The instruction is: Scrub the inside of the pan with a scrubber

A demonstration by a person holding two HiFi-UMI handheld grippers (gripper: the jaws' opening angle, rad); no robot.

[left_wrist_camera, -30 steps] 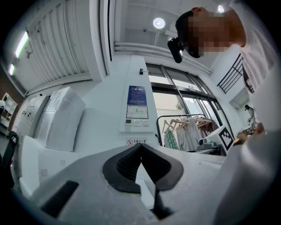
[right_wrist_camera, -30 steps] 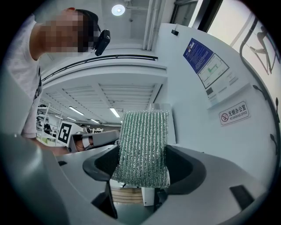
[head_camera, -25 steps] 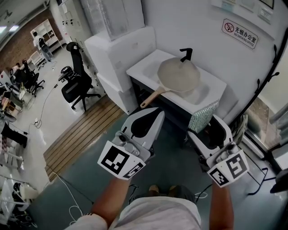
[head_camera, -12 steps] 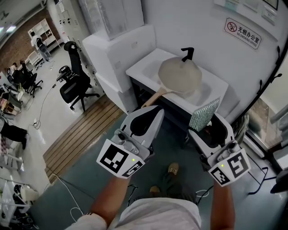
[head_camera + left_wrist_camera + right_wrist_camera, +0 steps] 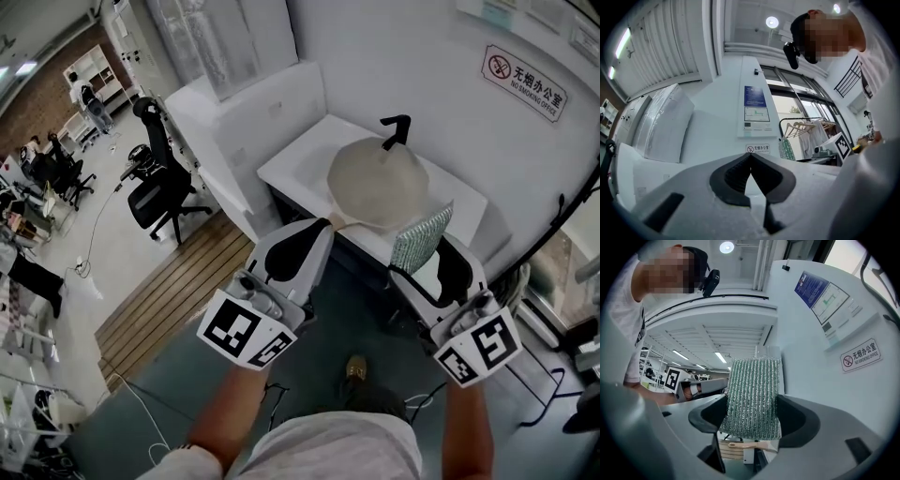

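Both grippers are closer to the white counter (image 5: 298, 161) than a second ago, the left gripper (image 5: 319, 230) with jaws closed on nothing and the right gripper (image 5: 433, 264) clamping the scrubber (image 5: 419, 237), so the pan (image 5: 379, 178) resting there is nearly within reach, though scrubbing has not begun.

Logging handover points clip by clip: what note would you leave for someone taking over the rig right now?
Left tool: shut, empty.
Right tool: shut on the scrubber, which stands upright between its jaws.
Pan: lies on the white sink, just below the black tap.
Done: scrubber is in the grip.
Left: both tools are short of the sink and nothing touches the pan. Bring the scrubber to the pan and scrub the inside, probably steadying the pan with the left tool.
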